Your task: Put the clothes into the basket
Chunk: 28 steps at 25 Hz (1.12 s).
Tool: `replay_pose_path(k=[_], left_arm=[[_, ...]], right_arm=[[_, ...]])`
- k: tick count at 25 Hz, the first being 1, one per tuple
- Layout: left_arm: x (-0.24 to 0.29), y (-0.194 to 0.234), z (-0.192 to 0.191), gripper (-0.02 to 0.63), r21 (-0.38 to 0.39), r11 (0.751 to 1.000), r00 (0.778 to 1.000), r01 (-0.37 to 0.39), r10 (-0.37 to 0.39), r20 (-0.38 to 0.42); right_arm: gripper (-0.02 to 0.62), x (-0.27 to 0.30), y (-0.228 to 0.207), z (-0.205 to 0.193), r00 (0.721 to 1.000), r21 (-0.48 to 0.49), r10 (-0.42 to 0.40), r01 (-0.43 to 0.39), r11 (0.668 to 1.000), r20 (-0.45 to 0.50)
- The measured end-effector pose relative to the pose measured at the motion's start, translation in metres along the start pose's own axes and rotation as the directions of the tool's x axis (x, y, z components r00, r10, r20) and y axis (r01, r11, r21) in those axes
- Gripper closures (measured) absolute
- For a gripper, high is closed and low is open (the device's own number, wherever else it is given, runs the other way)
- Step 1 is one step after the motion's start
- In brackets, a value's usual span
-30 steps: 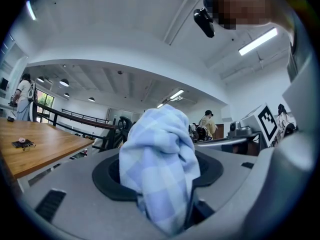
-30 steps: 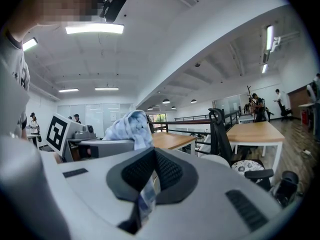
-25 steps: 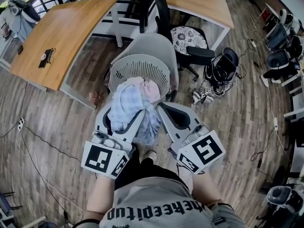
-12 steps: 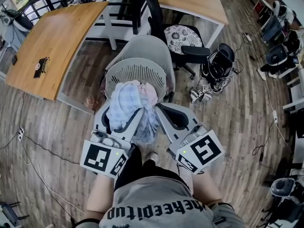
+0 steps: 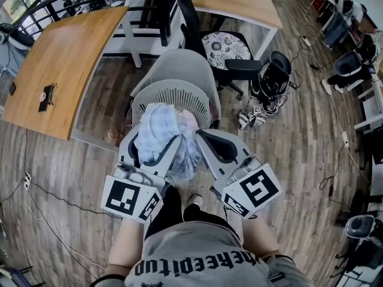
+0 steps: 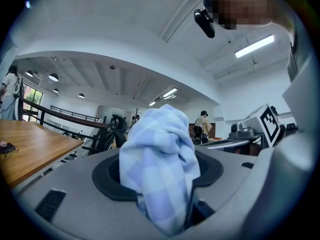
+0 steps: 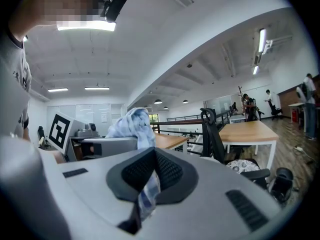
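While left gripper [image 5: 154, 146] and right gripper [image 5: 201, 137] both clamp the checked cloth [image 5: 157, 127], the basket [image 5: 173, 91] stands straight ahead. Left carries the bulk.

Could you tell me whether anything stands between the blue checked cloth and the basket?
Nothing visible does: the blue checked cloth, clamped by left gripper and right gripper, hangs over the near rim of the white basket, its top open.

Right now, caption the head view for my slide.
The left gripper and right gripper hold a blue checked cloth up in front of the white basket.
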<state>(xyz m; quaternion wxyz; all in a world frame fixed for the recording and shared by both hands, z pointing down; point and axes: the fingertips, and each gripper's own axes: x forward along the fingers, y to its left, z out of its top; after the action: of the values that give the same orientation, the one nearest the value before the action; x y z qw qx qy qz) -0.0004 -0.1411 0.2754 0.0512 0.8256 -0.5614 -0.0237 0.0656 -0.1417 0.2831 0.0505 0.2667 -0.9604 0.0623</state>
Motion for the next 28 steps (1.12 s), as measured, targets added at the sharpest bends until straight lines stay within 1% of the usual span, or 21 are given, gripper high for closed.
replay_pose_path(k=[12, 28], left_arm=[[0.026, 0.045, 0.01, 0.331, -0.007, 0.998, 0.998, 0.061, -0.061, -0.009], [0.046, 0.087, 0.001, 0.331, -0.012, 0.991, 0.991, 0.134, -0.134, -0.022]], right_arm=[[0.586, 0.045, -0.013, 0.011, 0.998, 0.016, -0.065, 0.065, 0.998, -0.005], [0.586, 0.087, -0.023, 0.004, 0.99, 0.03, -0.141, 0.142, 0.989, -0.009]])
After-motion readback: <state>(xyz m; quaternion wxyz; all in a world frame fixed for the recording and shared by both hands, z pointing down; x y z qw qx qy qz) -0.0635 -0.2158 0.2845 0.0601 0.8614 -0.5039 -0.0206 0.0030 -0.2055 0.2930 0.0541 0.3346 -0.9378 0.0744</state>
